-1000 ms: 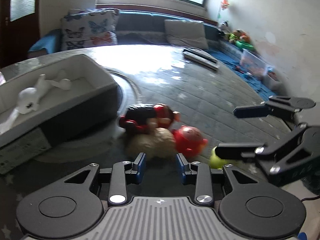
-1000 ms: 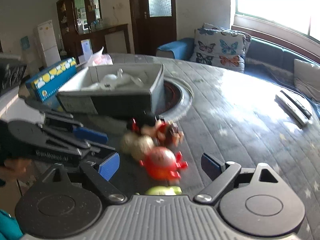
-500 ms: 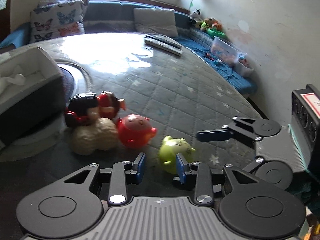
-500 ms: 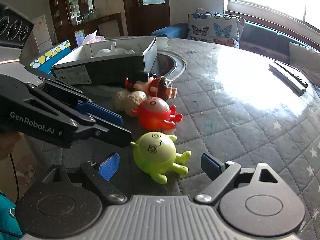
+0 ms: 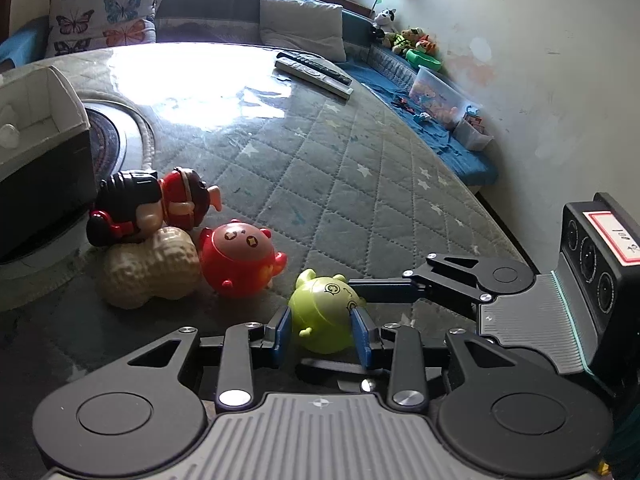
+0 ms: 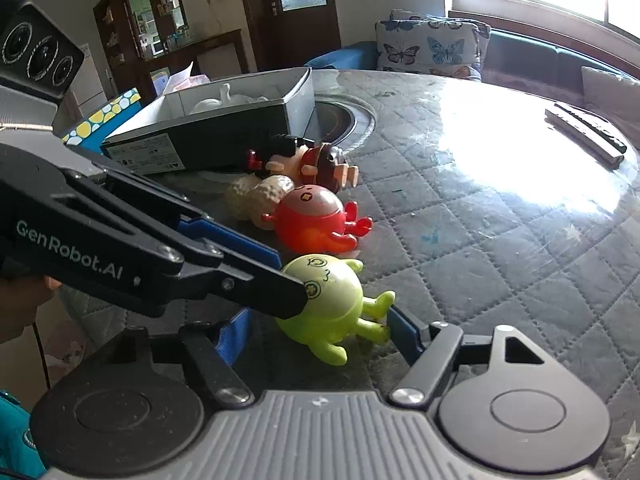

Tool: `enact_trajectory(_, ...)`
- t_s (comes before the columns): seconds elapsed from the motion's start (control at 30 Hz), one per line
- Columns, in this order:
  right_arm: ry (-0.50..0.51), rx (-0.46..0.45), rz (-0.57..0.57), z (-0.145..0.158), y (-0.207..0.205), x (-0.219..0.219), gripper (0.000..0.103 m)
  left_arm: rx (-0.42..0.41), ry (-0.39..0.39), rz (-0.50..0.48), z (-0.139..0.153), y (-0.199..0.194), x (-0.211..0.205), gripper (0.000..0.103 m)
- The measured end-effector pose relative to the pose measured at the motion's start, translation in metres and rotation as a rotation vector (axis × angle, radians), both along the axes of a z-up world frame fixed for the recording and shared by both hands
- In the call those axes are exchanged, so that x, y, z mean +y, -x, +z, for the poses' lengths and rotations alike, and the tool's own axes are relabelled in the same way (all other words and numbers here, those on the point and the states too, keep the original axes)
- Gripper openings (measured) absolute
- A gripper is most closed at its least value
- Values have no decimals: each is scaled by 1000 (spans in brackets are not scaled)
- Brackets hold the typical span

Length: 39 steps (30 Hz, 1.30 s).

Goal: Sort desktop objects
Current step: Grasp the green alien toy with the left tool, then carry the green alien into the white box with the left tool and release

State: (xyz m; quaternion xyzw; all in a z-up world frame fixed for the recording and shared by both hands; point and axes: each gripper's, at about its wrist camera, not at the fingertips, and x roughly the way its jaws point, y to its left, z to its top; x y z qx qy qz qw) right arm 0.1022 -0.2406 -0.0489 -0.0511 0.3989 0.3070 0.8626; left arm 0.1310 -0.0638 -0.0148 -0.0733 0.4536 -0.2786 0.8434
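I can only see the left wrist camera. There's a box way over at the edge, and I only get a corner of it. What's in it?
Observer: The right wrist camera shows white toys lying inside the box.
Operator: Is anything hiding behind it?
Observer: Yes, a blue carton with yellow and white dots stands just behind it.
Operator: Which way are the green toy's legs?
Observer: The green toy lies with its legs toward one pad of the right gripper. The jaws have just been closing around it, and there is a gap at the other pad.
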Motion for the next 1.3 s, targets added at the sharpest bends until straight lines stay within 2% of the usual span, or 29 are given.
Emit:
enact_trajectory(0.3,16,-7,-15,-3,-1,0,65,27,43,-7,-4,-7,4,38)
enact_trajectory(0.47,30,-19,-14,0,2,2,64,25,66,-14,-3,-4,8,37)
enact_trajectory(0.63,59,-70,15,16,6,11,64,-29,90,-6,11,4,19,37)
enact_trajectory(0.83,67,-176,90,47,-8,41,64,-133,126,91,42,7,54,37)
enact_trajectory(1.07,73,-302,218,84,-45,106,64,-244,148,234,76,-10,116,38)
enact_trajectory(1.17,67,-321,268,91,-68,138,64,-269,141,288,84,-24,142,38)
enact_trajectory(1.3,71,-304,324,91,-101,178,64,-245,145,351,83,-52,175,39)
